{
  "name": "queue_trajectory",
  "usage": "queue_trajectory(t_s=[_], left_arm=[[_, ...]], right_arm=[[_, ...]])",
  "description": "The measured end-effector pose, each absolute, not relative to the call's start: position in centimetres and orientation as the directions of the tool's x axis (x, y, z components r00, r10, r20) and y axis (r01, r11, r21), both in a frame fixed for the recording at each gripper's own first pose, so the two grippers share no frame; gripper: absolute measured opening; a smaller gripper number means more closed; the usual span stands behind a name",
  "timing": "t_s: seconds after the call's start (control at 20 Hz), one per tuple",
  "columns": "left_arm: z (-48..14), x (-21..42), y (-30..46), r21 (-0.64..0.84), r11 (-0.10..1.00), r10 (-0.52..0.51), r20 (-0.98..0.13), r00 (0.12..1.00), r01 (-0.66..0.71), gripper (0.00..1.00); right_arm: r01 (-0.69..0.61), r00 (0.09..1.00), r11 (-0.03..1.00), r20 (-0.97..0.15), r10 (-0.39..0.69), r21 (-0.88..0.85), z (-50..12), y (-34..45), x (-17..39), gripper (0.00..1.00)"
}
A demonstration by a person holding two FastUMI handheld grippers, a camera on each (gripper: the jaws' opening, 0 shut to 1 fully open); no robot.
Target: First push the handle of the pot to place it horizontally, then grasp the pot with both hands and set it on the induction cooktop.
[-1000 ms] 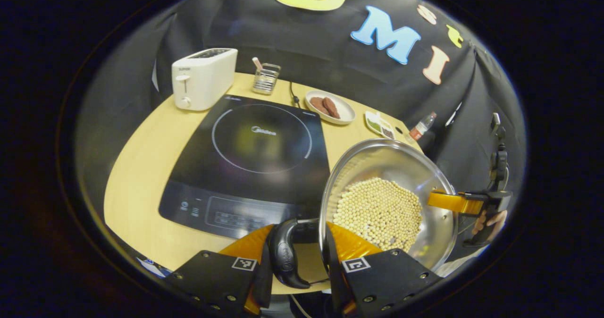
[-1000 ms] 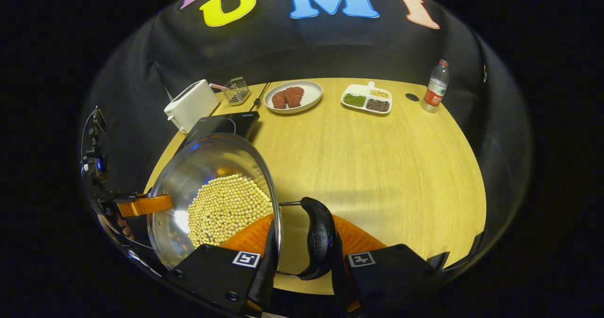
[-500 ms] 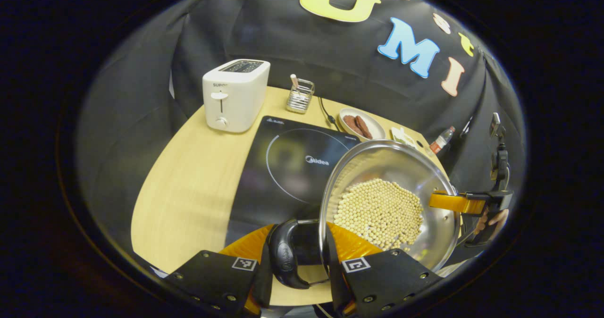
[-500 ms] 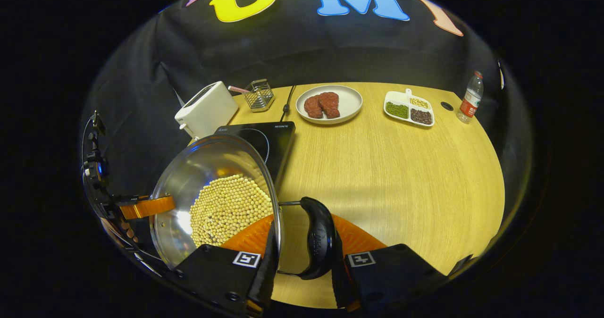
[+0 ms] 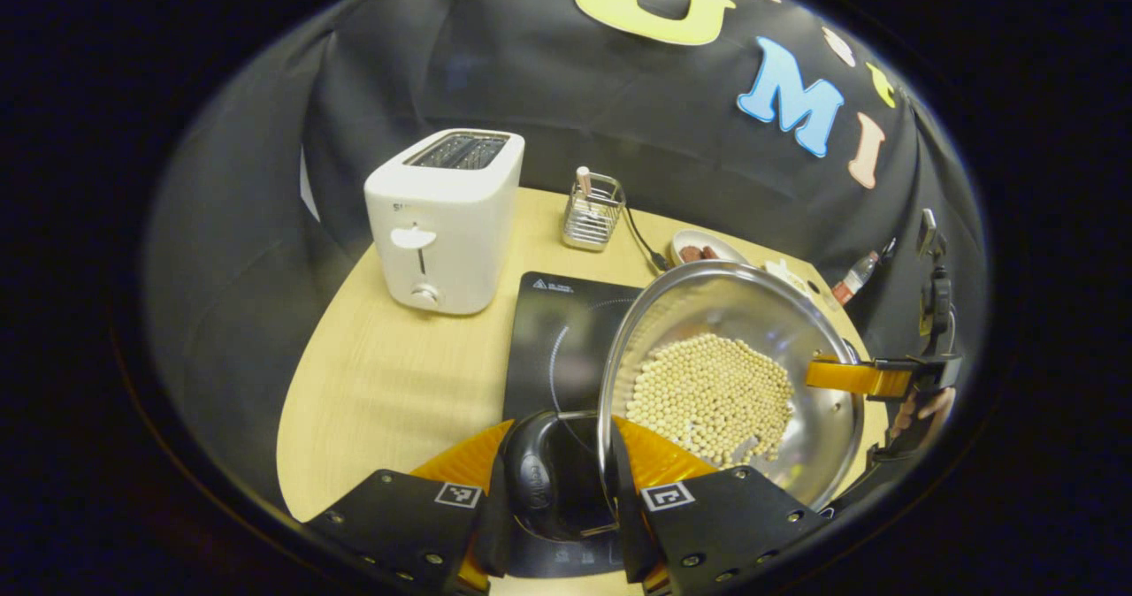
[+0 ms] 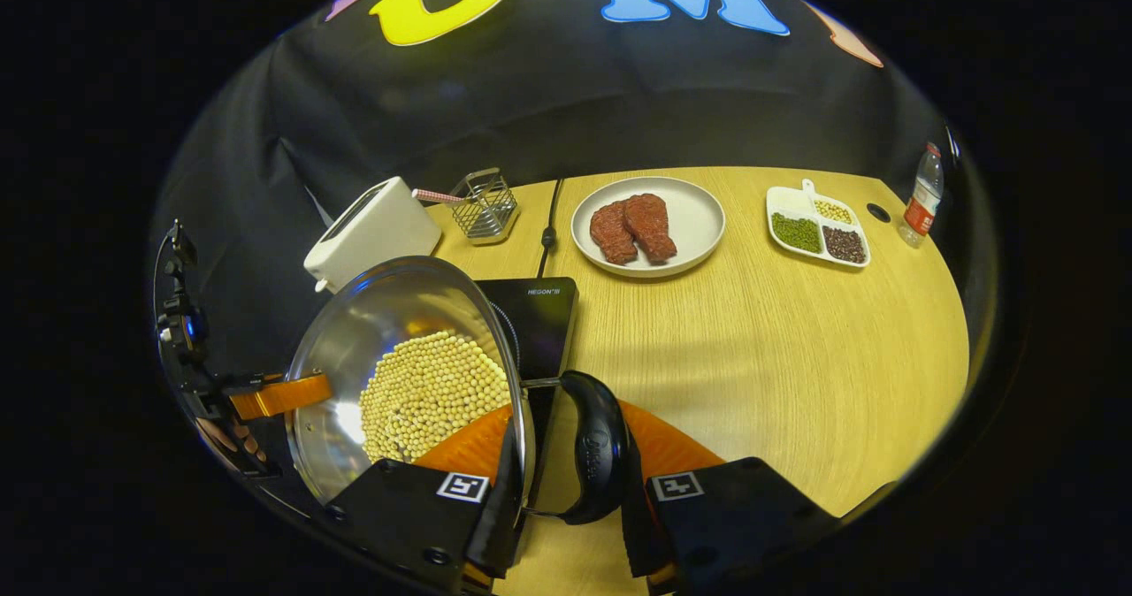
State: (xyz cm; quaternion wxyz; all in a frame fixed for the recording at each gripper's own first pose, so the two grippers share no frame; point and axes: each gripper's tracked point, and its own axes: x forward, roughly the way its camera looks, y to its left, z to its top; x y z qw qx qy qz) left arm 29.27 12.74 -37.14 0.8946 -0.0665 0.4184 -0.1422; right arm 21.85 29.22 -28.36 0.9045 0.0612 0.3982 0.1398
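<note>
A steel pot [image 5: 796,313] with a layer of pale beans [image 5: 712,397] hangs between both grippers. My left gripper [image 5: 554,490] is shut on the pot's black side handle [image 5: 533,481], one finger inside the rim and one outside the handle. My right gripper [image 6: 566,472] clamps the opposite black handle [image 6: 600,459] the same way, beside the pot [image 6: 389,313]. Across the pot, each view shows the other gripper's finger [image 5: 853,377] [image 6: 279,395] and the hand holding it. The pot is over the right part of the black induction cooktop [image 5: 553,348] [image 6: 541,313]. Whether it touches the cooktop is hidden.
A white toaster [image 5: 442,220] and a wire rack [image 5: 592,216] stand behind the cooktop on the wooden table [image 6: 752,357]. Right of the cooktop are a plate of meat [image 6: 650,225], a divided dish [image 6: 818,235] and a bottle [image 6: 922,194].
Both grippers have carried the pot left and toward the back of the table, from beside the cooktop to over it. The toaster and plate look closer. Neither grip has changed.
</note>
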Motion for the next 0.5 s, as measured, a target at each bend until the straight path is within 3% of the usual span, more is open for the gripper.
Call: queue_trajectory(t_s=[0.05,0.2,0.25,0.3,0.5], left_arm=[[-37.5,30.1,13.1,-0.229,0.950,-0.311,-0.727,0.612,0.211,0.47],[-38.4,32.0,13.6,-0.226,0.948,-0.317,-0.726,0.611,0.223,0.53],[-38.5,32.8,13.7,-0.220,0.947,-0.320,-0.719,0.617,0.235,0.50],[-38.4,33.5,13.9,-0.211,0.946,-0.321,-0.714,0.622,0.246,0.53],[-38.6,35.3,14.2,-0.210,0.942,-0.329,-0.716,0.615,0.260,0.50]], right_arm=[[-0.200,0.643,0.954,-0.704,0.301,0.225,-28.6,29.5,22.5,0.52],[-0.166,0.632,0.953,-0.715,0.299,0.252,-29.1,30.1,23.5,0.52],[-0.159,0.634,0.953,-0.713,0.299,0.258,-29.3,30.6,23.9,0.48],[-0.155,0.638,0.952,-0.709,0.299,0.262,-29.1,31.0,24.3,0.49],[-0.146,0.638,0.953,-0.711,0.296,0.265,-29.1,31.6,25.4,0.52]])
